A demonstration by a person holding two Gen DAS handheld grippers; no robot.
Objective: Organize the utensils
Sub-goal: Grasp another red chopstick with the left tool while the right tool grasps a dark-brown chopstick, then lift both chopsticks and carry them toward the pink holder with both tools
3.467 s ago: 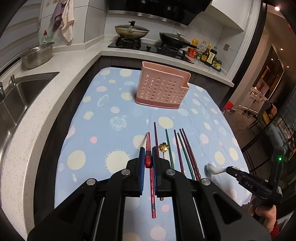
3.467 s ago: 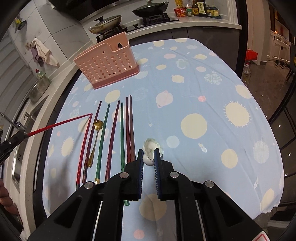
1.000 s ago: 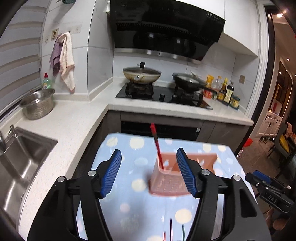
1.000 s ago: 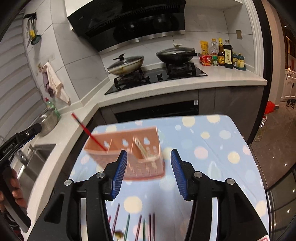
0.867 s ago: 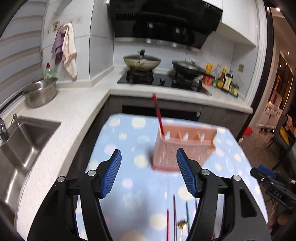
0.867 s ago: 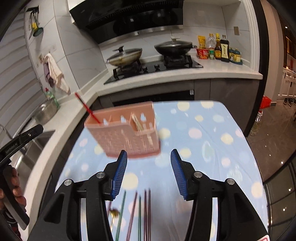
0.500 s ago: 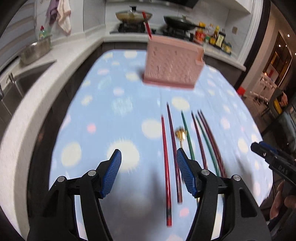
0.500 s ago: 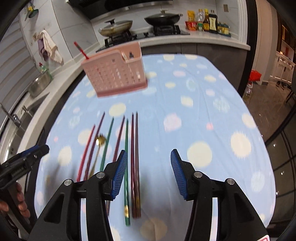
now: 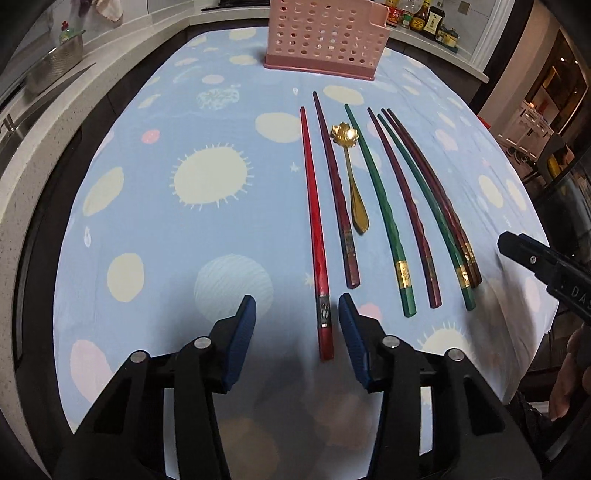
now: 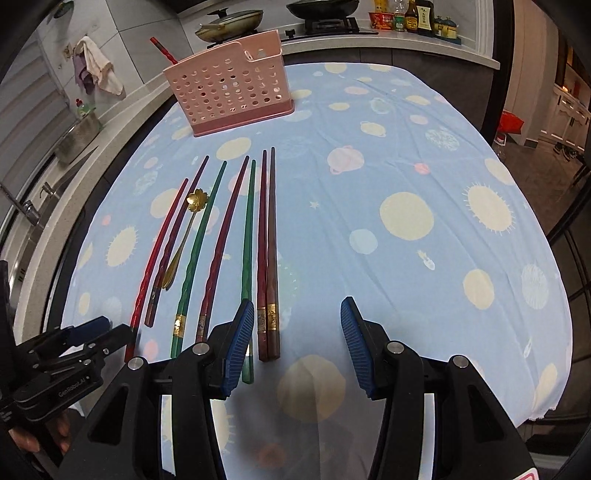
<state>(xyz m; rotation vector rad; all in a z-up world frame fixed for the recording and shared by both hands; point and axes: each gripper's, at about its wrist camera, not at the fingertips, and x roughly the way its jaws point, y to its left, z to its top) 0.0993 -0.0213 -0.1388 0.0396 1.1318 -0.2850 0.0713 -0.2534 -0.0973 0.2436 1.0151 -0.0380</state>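
Note:
Several chopsticks, red, maroon and green, lie in a row on the blue spotted tablecloth (image 9: 207, 258) with a gold spoon (image 9: 349, 162) among them. My left gripper (image 9: 297, 321) hovers low over the near end of the leftmost red chopstick (image 9: 314, 221). Its jaws are closing, with that end between them and untouched. My right gripper (image 10: 295, 328) is open over the near ends of the two dark red chopsticks (image 10: 267, 258) at the right of the row. The pink caddy (image 10: 229, 88) stands at the far end with one red chopstick (image 10: 162, 48) upright in it.
A countertop with a sink and a steel bowl (image 9: 55, 66) runs along the left. Behind the caddy are a stove with pans (image 10: 229, 18) and sauce bottles (image 10: 413, 14). The table's near and right edges drop to a dark floor.
Both grippers came down from the caddy, where a red chopstick and a white spoon were left, to the near ends of the row. The left jaws have narrowed.

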